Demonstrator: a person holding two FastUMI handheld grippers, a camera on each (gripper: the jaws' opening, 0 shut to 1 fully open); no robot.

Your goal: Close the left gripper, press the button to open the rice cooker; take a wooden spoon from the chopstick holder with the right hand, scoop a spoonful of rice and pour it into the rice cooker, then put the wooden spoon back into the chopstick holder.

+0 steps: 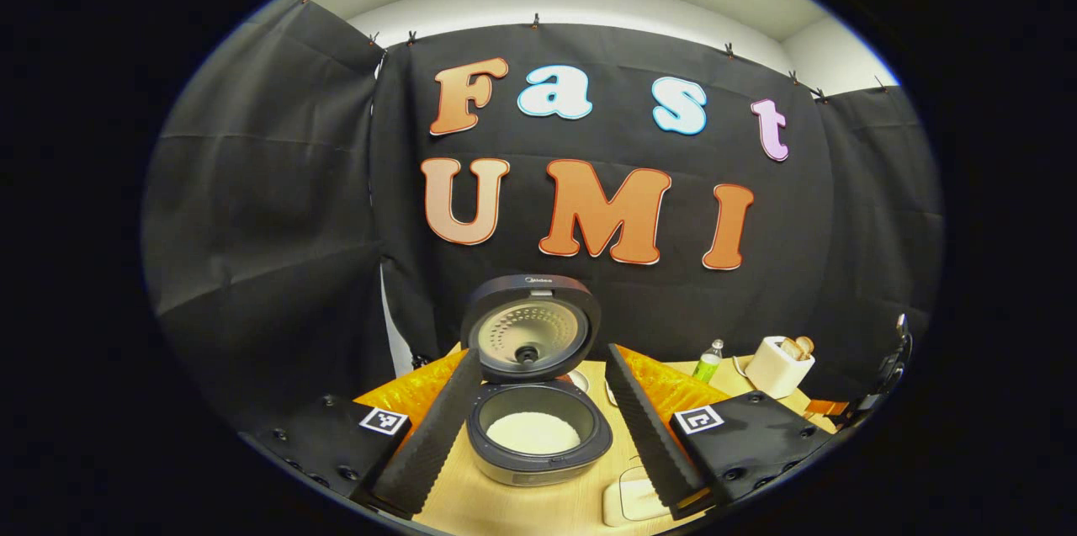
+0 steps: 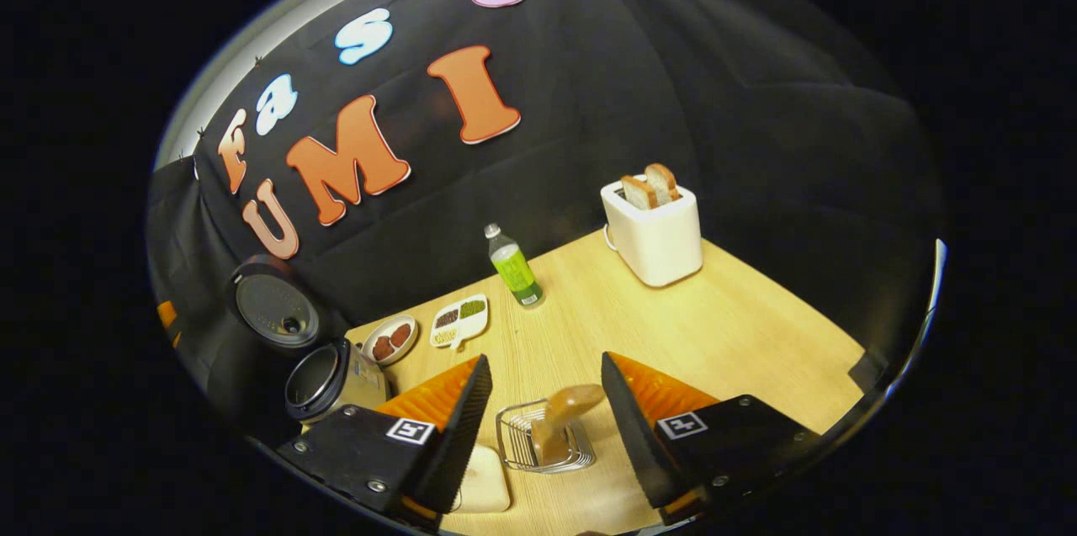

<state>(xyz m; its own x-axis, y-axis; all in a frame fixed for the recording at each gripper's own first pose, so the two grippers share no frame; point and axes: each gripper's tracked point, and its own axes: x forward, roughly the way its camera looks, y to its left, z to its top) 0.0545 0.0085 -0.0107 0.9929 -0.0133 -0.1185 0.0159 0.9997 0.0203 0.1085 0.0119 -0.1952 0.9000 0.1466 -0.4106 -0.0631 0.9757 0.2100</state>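
Left gripper view: left gripper (image 1: pixel 536 427) w/ fingers spread wide, holding nothing. Rice cooker (image 1: pixel 538 435) sits between them on the table (image 1: pixel 538 502), lid (image 1: pixel 530 326) up – small brand mark on lid rim, too small to read. White rice (image 1: pixel 533 432) in the pot. Far right: toaster (image 1: pixel 778 366), green bottle (image 1: pixel 709 361).

Right gripper view: right gripper (image 2: pixel 538 427) wide open, empty – wooden spoon (image 2: pixel 562 422) stands in the wire chopstick holder (image 2: pixel 538 439) between the fingers, untouched. Cooker far left, beside two dishes (image 2: pixel 425 330).

A staged kitchen booth: black cloth wall (image 1: pixel 278 225) behind a wooden table (image 2: pixel 715 326) with toaster (image 2: pixel 655 233).
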